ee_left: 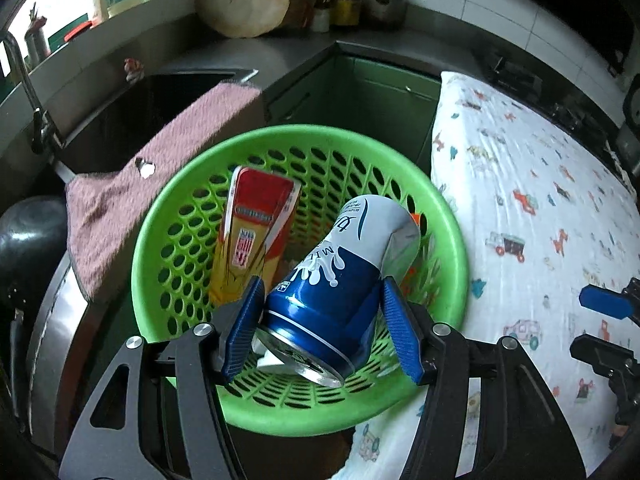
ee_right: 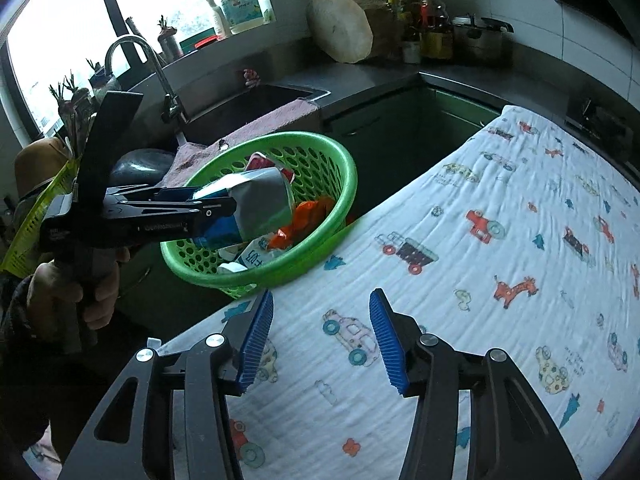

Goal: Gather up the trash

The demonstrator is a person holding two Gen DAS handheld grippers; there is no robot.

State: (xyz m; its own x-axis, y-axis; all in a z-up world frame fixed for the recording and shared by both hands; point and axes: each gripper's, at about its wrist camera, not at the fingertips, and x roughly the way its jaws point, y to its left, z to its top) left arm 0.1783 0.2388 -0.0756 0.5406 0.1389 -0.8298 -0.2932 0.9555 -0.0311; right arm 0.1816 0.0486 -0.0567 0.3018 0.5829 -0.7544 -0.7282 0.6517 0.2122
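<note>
A dented blue and white milk can (ee_left: 332, 280) sits between the blue pads of my left gripper (ee_left: 323, 285), which is shut on its sides. Can and gripper hang over a green perforated basket (ee_left: 304, 132). In the basket lie a red and yellow carton (ee_left: 256, 232), an orange wrapper (ee_right: 308, 216) and a small white and blue carton (ee_right: 252, 258). The right wrist view shows the left gripper (ee_right: 224, 206) from the side, held by a hand, with the can (ee_right: 260, 196) sticking out over the basket (ee_right: 348, 184). My right gripper (ee_right: 321, 300) is open and empty above the printed cloth.
A white cloth printed with cars and giraffes (ee_right: 480, 280) covers the surface right of the basket. A pink towel (ee_left: 160, 168) drapes over the sink edge (ee_left: 152, 104) behind it, with a faucet (ee_right: 132, 52). A round chopping block (ee_left: 240, 0), bottles and a pot (ee_left: 384, 4) stand at the back.
</note>
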